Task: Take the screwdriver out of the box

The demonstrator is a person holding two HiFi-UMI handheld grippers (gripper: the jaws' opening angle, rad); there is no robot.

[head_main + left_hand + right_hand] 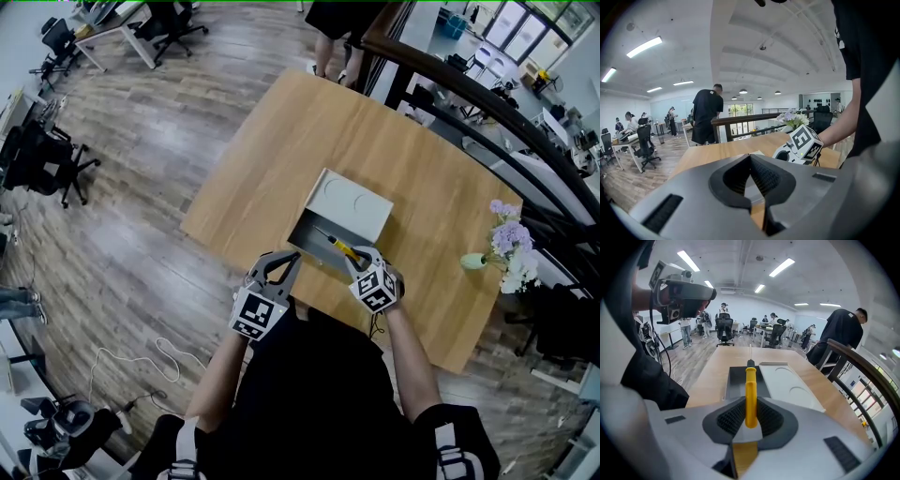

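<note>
Right gripper view: shows right gripper (pixel 750 405) clamped on yellow handle of screwdriver (pixel 750 389), shaft pointing out over open grey box (pixel 738 379) on wooden table (pixel 717 363). Head view: puts left gripper (pixel 278 266) near box's near end, pads together, gripping nothing.

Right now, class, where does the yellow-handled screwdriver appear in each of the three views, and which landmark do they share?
Head view: centre, screwdriver over the open box.
Left gripper view: not in it.
Right gripper view: centre, yellow handle clamped in the right tongs.
Shared landmark: the wooden table.
</note>
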